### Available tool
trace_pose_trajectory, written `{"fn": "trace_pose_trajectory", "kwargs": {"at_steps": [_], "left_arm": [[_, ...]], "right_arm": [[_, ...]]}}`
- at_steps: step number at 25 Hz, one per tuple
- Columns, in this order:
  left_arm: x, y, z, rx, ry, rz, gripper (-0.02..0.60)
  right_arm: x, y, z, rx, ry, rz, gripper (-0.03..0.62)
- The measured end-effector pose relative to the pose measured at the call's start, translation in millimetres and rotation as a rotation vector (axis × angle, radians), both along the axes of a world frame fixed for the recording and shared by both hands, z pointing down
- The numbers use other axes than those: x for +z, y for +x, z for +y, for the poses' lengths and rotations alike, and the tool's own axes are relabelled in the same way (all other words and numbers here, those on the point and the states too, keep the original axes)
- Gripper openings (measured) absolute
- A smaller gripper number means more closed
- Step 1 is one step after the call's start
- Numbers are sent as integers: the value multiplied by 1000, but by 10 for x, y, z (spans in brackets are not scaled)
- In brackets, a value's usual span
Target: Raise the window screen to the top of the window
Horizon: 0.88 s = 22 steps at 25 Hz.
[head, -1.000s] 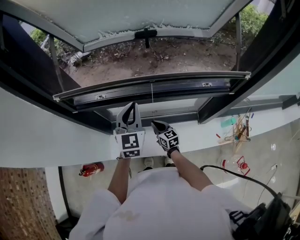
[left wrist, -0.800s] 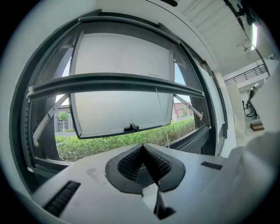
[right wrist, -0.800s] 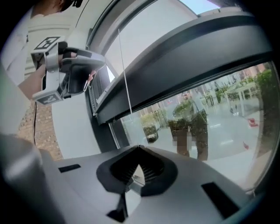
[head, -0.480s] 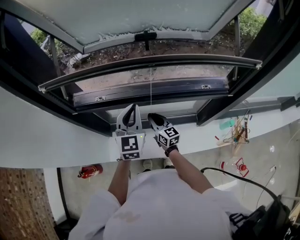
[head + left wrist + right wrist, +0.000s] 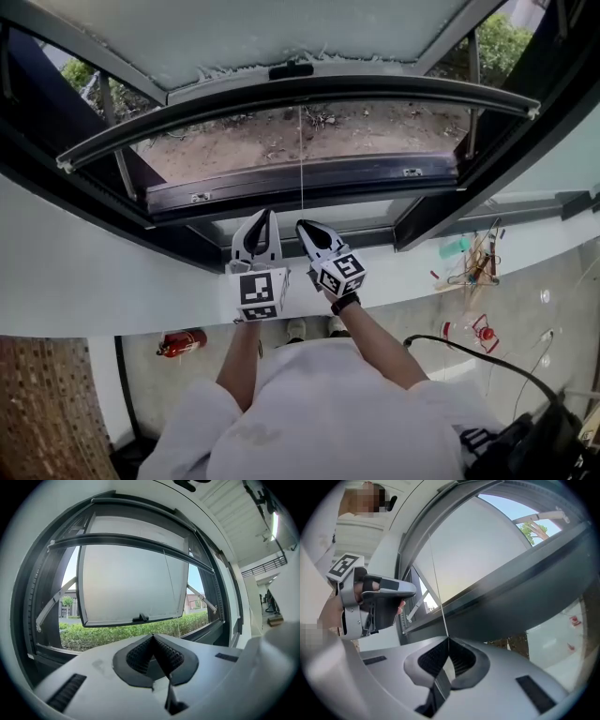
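Mid-raise: the right claw (image 5: 306, 228) is clamped shut on the thin white cord (image 5: 301, 159) of the dark-barred window screen (image 5: 300, 101), which sits high in the frame, just short of its top; I judge 1 last guided lift remains, cord taut. The left claw (image 5: 262, 217) is closed and empty above the white sill (image 5: 103, 272); a red fire extinguisher (image 5: 184, 339) lies on the pale floor (image 5: 553, 281) below

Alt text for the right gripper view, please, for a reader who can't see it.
The right gripper is shut on a thin cord that runs up to the window screen's bar. Beyond are the dark window frame and a pale out-swung sash; the left gripper shows at the left.
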<state>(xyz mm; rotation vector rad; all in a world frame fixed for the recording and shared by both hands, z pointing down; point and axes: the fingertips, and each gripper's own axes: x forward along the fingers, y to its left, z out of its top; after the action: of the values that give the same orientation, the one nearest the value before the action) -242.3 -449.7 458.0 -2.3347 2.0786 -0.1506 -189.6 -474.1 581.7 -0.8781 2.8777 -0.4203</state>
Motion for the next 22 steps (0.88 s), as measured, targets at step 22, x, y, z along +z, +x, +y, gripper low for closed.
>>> {"fn": "trace_pose_trajectory", "kwargs": {"at_steps": [22], "left_arm": [[-20, -9, 6, 21, 13, 93, 0]], "right_arm": [[-1452, 21, 179, -18, 213, -260, 2]]}}
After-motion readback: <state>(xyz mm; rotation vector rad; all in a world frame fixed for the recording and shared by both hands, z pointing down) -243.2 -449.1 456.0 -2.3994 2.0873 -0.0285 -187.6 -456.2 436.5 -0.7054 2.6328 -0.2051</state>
